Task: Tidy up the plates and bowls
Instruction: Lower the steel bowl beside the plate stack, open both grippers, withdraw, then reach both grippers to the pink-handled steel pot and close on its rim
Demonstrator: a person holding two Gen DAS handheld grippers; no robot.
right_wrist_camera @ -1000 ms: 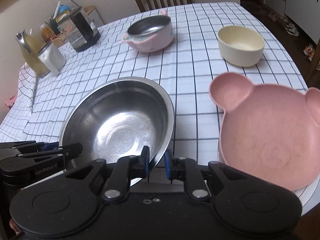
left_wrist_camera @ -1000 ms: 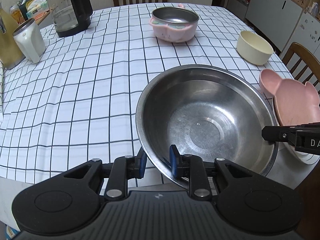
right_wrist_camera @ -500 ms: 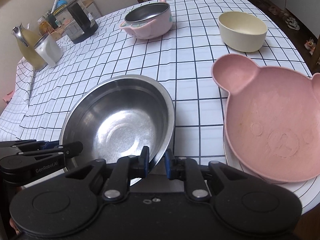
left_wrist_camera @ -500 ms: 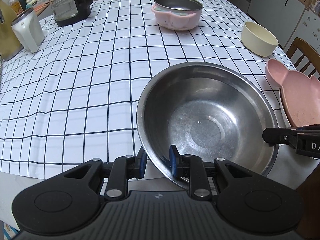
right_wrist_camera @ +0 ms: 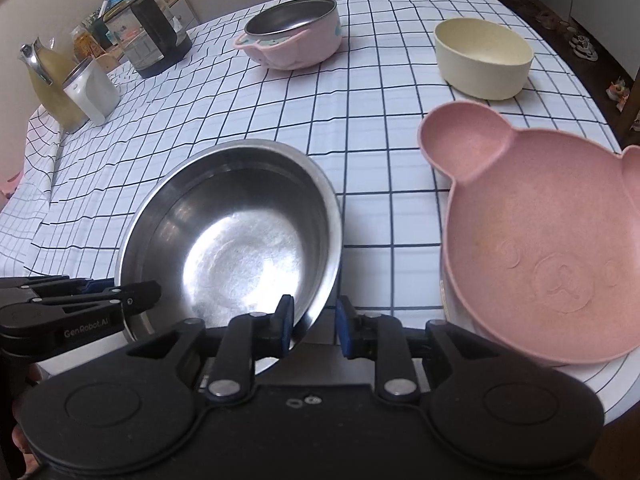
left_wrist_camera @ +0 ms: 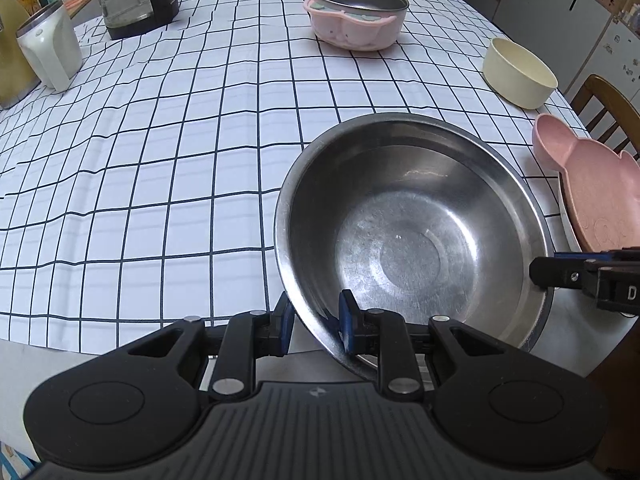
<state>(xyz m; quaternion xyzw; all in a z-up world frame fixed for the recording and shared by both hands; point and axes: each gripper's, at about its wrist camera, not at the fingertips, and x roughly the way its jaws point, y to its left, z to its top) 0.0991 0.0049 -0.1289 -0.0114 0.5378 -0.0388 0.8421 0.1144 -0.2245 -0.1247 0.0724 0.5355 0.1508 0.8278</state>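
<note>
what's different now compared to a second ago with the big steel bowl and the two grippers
The right gripper has just opened its jaws off the rim of the steel bowl; the rim is between them, the outer pad clear. The left gripper grips the near rim as before. The bear plate and cream bowl sit unchanged.

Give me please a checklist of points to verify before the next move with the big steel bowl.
1. Left gripper clamps the steel bowl by its near rim: ok.
2. Right gripper is clear of the rim: not ok. Its jaws have just been opening, but the rim lies between them.
3. Steel bowl is empty: ok.
4. Steel bowl sits flat on the tablecloth: cannot tell; it looks tilted at the table's near edge.
5. Pink bear plate is apart from the steel bowl: ok, tablecloth shows between them.
</note>
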